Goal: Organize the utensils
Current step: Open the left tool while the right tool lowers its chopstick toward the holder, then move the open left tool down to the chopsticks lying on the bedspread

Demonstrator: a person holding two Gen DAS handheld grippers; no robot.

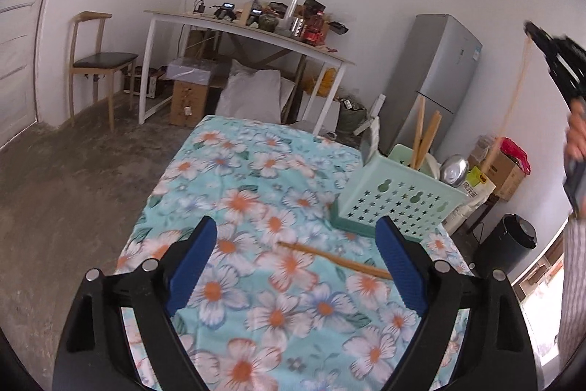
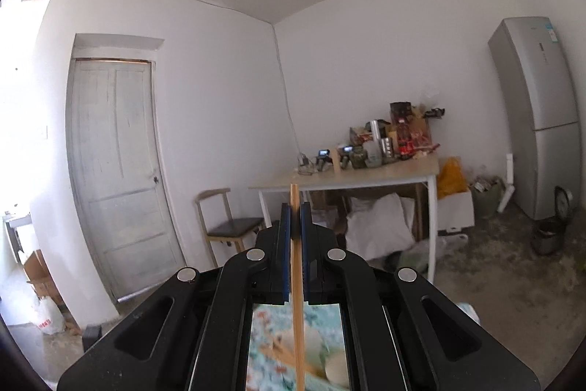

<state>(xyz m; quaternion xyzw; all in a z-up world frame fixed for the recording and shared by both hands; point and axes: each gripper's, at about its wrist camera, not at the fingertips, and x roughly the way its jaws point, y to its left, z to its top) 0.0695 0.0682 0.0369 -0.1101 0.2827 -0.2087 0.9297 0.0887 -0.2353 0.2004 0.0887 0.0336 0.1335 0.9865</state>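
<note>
Left gripper (image 1: 295,251) wide; basket (image 1: 399,204) beside chopstick (image 1: 333,259).

Chopstick (image 1: 335,259) lying on the tablecloth (image 1: 256,171), utensil basket (image 1: 397,198) behind it to the right, fridge (image 1: 434,76) beyond

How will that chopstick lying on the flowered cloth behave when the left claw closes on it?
The chopstick looks like thin, stiff wood, so it probably won't bend. It is slim and lies flat on soft cloth, so the fingers of the open left claw may press into fabric before catching it. It might also roll or pivot if pinched off-centre.
</note>
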